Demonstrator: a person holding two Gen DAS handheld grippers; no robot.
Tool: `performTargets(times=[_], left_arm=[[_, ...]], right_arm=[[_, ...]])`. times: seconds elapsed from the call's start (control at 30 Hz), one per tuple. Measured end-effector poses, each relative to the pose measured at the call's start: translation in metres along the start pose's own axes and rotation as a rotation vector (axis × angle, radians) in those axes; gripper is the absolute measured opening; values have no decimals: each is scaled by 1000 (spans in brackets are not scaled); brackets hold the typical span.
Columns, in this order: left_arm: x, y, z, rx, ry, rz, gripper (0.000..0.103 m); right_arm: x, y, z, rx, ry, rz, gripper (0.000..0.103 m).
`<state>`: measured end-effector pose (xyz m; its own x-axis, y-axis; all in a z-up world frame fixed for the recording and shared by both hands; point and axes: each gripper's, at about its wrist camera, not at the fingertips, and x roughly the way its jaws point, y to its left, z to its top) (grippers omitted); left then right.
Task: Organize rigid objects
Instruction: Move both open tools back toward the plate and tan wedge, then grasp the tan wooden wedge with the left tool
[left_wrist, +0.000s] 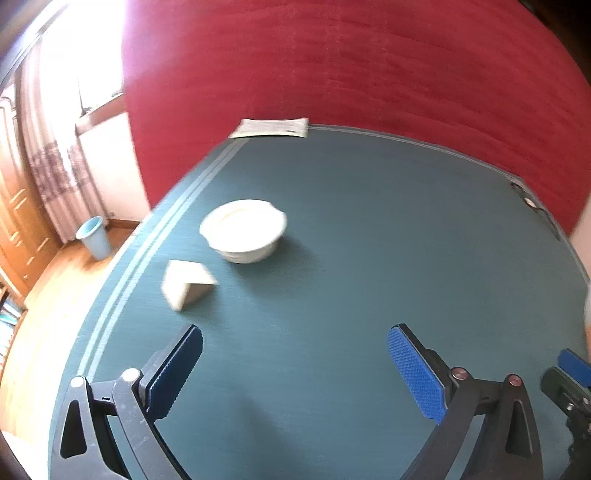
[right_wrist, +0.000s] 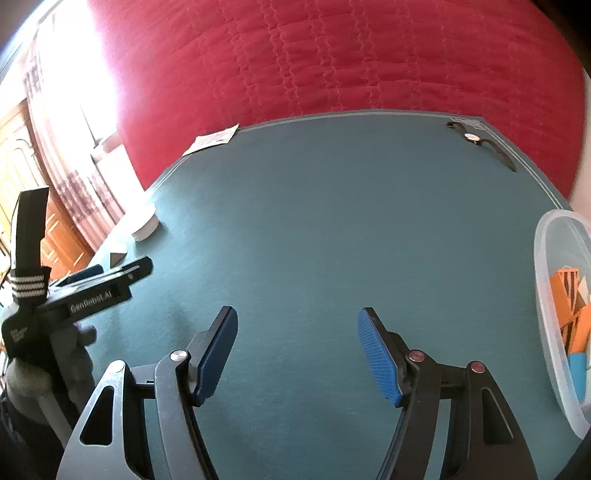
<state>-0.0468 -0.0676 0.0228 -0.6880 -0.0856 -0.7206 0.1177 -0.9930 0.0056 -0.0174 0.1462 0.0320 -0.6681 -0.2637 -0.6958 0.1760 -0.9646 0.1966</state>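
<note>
A pale wooden wedge block (left_wrist: 187, 283) lies on the green table (left_wrist: 351, 240), just ahead and left of my left gripper (left_wrist: 295, 354), which is open and empty. A white bowl (left_wrist: 243, 229) stands behind the block. My right gripper (right_wrist: 297, 339) is open and empty above bare table. A clear plastic bin (right_wrist: 554, 332) at the right edge holds orange and blue blocks (right_wrist: 567, 302). In the right wrist view the left gripper (right_wrist: 110, 280) shows at the left, with the wedge (right_wrist: 119, 256) and the bowl (right_wrist: 146, 225) beyond it.
A wristwatch (right_wrist: 476, 142) lies at the table's far right corner. A paper sheet (left_wrist: 273, 127) lies at the far edge against a red quilted bed (left_wrist: 351, 66). A blue bin (left_wrist: 94, 236) stands on the wooden floor left of the table.
</note>
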Motion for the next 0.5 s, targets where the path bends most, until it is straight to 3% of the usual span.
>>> performTargets(times=[0.23,0.5], left_arm=[[13,51,4,-71,38,85,102],[31,72,16,-51,56,62,102]], right_arm=[[6,6,-2,-12,15,12,69],[15,13,-4,-30,42,26,69]])
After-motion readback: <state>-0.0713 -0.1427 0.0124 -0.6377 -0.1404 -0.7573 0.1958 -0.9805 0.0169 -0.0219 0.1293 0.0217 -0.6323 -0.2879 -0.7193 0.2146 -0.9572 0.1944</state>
